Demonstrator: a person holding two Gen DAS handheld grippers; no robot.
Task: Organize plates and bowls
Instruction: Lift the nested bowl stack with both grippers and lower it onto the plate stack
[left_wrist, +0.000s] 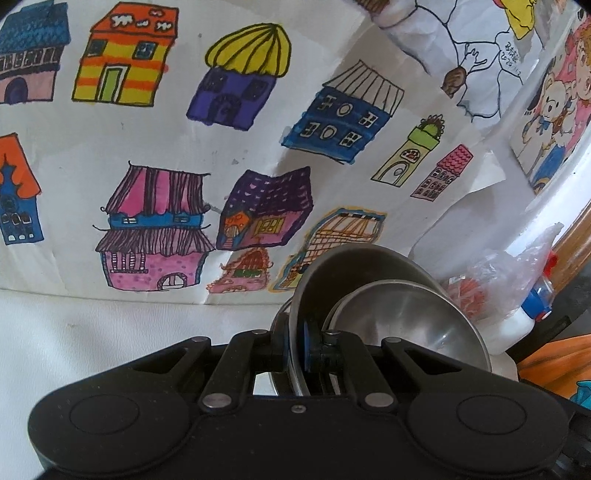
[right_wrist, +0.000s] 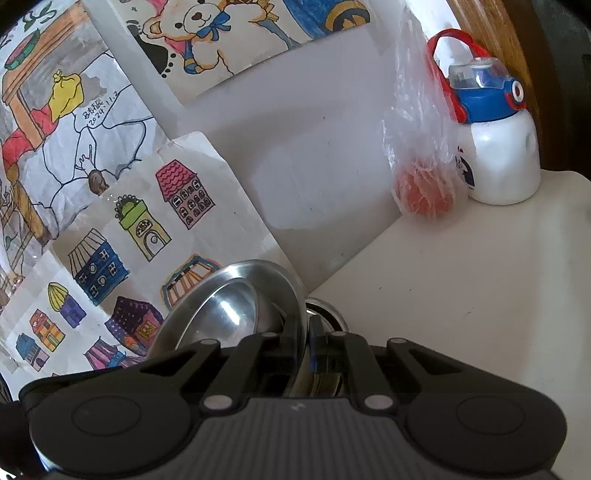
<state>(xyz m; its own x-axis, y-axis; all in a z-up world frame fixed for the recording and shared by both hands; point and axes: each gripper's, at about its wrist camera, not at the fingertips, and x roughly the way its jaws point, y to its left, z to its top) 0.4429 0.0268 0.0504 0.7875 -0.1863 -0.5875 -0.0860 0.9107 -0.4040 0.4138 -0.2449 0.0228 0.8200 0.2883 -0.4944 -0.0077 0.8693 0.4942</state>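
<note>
Looking along the left gripper (left_wrist: 299, 350): fingers clamped together on the rim of a steel plate (left_wrist: 354, 269), held on edge and tilted. Just behind it to the right, a steel bowl (left_wrist: 406, 321), its hollow facing the camera, also held off the surface. Under both, a sliver of another metal rim, too hidden to name. Behind, a white wall covered by a children's drawing of houses (left_wrist: 177, 147). Far right, a clear plastic bag (left_wrist: 487, 277) with something orange inside, and a white bottle (left_wrist: 517, 325) beside it.

Looking along the right gripper (right_wrist: 306, 347): fingers pinched shut on the rim of the steel bowl (right_wrist: 229, 314), held nearly on edge, hollow turned left toward the drawings. Overlapped on its far side by the steel plate (right_wrist: 258, 267), possibly touching, though contact hard to confirm. Lower right of the fingers, a round metal rim (right_wrist: 328, 310) resting on the cream table (right_wrist: 461, 295). At the back, the plastic bag (right_wrist: 421, 147) leaning on the wall, touching the white bottle (right_wrist: 502, 155) with blue cap and red strap. House drawing (right_wrist: 129, 240) taped on the left wall.
</note>
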